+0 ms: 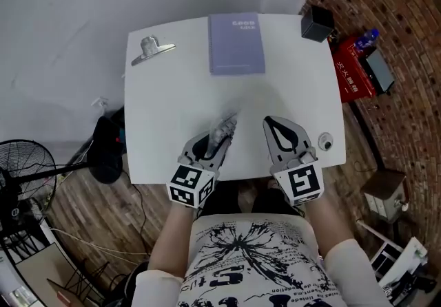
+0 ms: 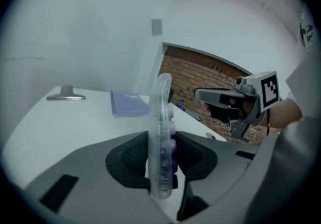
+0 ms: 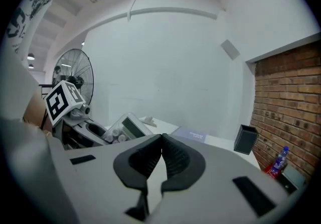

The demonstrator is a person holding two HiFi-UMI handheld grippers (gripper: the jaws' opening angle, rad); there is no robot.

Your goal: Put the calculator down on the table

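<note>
- Calculator (image 2: 161, 137) with a clear case and pale purple keys stands on edge, pinched between the fingers (image 2: 129, 160) of the left gripper (image 1: 216, 140).
- Fingers press on its two flat faces, one pad on the back and one on the keys, and its top end sticks out past the fingertips.
- Seen from the head view, the calculator sits over the near part of the white desk (image 1: 165, 126), close to the front edge; whether it touches the surface cannot be told.
- Right gripper (image 1: 273, 124) hovers just beside it over the same near edge, apart from the calculator, with its fingers (image 3: 175, 160) pressed together at the tips and nothing between them.
- Both grippers point away from the person, toward the far side of the desk.
- Purple notebook (image 1: 236, 43) lies flat at the far edge, near the middle.
- Metal clip (image 1: 151, 49) lies at the far left corner, well apart from the notebook.
- Black box (image 1: 317, 23) stands at the far right corner.
- Small round object (image 1: 325, 140) sits near the right edge, beside the right gripper.
- Red box (image 1: 353, 68) lies on the floor past the right side of the desk, by a brick wall (image 2: 200, 77).
</note>
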